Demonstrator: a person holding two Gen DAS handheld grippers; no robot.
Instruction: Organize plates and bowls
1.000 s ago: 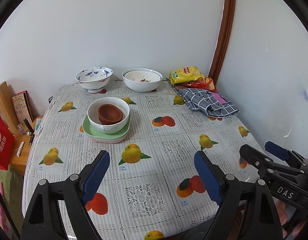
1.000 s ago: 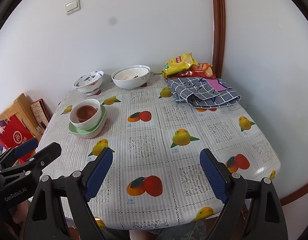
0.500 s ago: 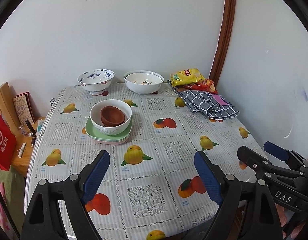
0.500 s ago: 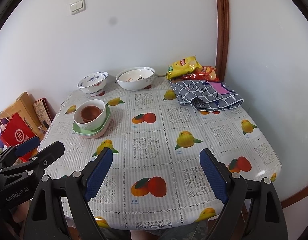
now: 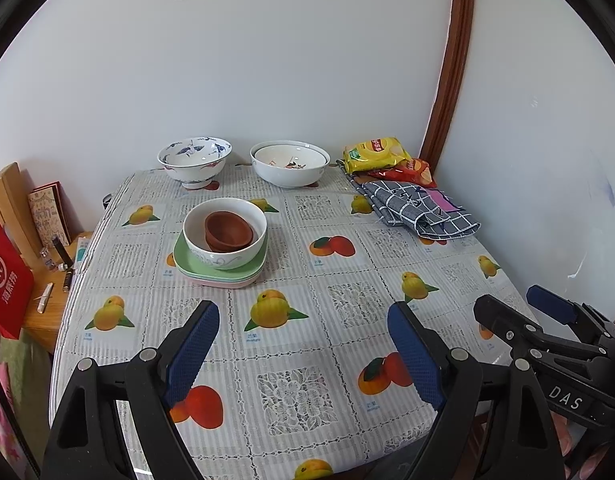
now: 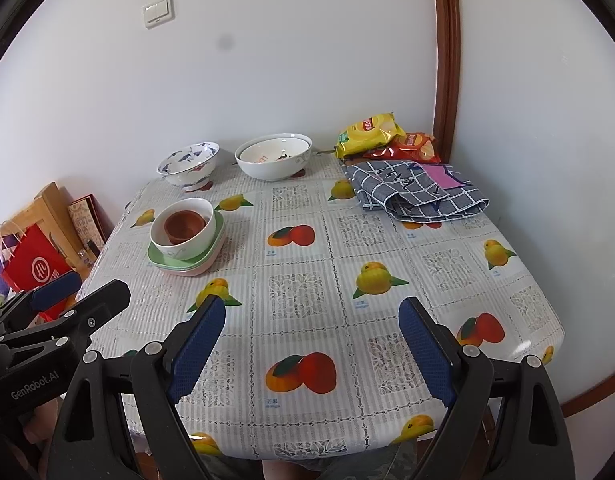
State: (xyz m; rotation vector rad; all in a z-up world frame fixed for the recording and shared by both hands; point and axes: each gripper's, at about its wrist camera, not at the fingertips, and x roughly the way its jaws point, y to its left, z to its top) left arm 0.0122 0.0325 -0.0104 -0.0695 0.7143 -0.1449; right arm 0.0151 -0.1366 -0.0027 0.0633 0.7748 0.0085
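At the far left of the left wrist view, a red bag [image 5: 5, 276] and a wooden stand [image 5: 9, 196] sit beside the surface [image 5: 299, 344], which is covered with a fruit-print cloth. Left of centre, a brown bowl [image 5: 228, 231] sits inside a white bowl [image 5: 224, 238], which rests on a green plate [image 5: 217, 266] stacked on a pink plate [image 5: 223, 283]. Behind them, near the wall in the upper middle of the frame, a blue-patterned bowl [image 5: 194, 161] stands just beside a wide white bowl [image 5: 289, 163]. Further right lie a yellow snack bag [image 5: 375, 152], a red snack bag [image 5: 415, 168] and a folded grey checked cloth [image 5: 419, 208].

The left tongs [image 5: 303, 352] fill the bottom of the frame, spread wide with nothing between their blue pads, above bare cloth and well apart from the stack. At the lower right edge the right tongs [image 5: 523, 304] show from the side.

In the right wrist view the stack sits at middle left, and the right tongs [image 6: 311, 348] are likewise spread wide and empty at the bottom of the frame.
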